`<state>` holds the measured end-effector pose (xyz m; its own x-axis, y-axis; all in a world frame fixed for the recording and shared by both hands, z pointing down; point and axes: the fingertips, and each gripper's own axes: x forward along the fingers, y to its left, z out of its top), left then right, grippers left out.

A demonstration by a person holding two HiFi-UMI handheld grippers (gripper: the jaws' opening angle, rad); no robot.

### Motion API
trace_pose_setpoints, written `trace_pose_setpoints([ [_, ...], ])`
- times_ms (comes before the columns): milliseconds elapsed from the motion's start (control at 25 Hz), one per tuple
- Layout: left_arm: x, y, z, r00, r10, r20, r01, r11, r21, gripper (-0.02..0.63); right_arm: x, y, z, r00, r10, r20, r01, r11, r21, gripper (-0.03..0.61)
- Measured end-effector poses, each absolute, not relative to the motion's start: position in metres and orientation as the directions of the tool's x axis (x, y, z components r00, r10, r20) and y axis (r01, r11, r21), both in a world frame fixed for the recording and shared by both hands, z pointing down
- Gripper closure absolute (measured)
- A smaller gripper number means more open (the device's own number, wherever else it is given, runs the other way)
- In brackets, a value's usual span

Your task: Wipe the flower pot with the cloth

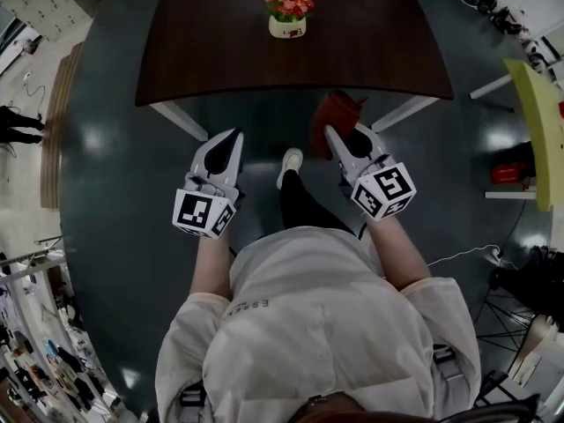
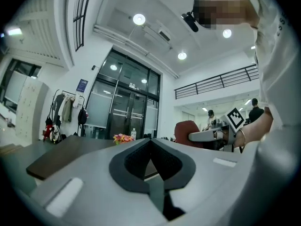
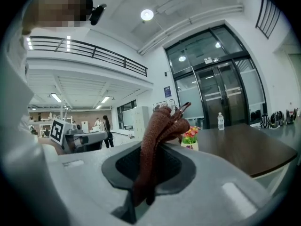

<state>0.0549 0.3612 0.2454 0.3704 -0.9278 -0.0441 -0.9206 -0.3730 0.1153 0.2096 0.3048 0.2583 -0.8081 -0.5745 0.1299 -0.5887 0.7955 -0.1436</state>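
A small white flower pot (image 1: 287, 27) with pink and red flowers stands near the far middle of a dark wooden table (image 1: 220, 51). The flower pot (image 3: 190, 145) also shows past the right jaws, and its flowers (image 2: 123, 138) peek over the left jaws. My right gripper (image 1: 337, 139) is shut on a reddish-brown cloth (image 1: 333, 117), short of the table's near edge. That cloth (image 3: 157, 145) stands up bunched between the jaws. My left gripper (image 1: 231, 142) is shut with nothing in it, level with the right one and also short of the table.
The table rests on white legs (image 1: 179, 120) over a dark glossy floor. A water bottle (image 3: 221, 121) stands on the table's far side. A yellow-green chair (image 1: 539, 122) and shelving sit at the right. People stand far off in the hall.
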Motion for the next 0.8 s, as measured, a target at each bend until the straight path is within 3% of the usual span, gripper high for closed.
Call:
trace_pose_setpoints([
  [240, 0.034, 0.240, 0.249, 0.385, -0.922, -0.034, -0.903, -0.384, 0.192, 0.597, 0.195, 0.181, 0.279, -0.789, -0.586, 0.186, -0.613, 0.769, -0.178, 0.530],
  [800, 0.011, 0.050, 0.298, 0.455, -0.887, 0.080, -0.885, -0.441, 0.147, 0.597, 0.174, -0.002, 0.360, -0.741, -0.563, 0.366, -0.652, 0.734, -0.192, 0.529],
])
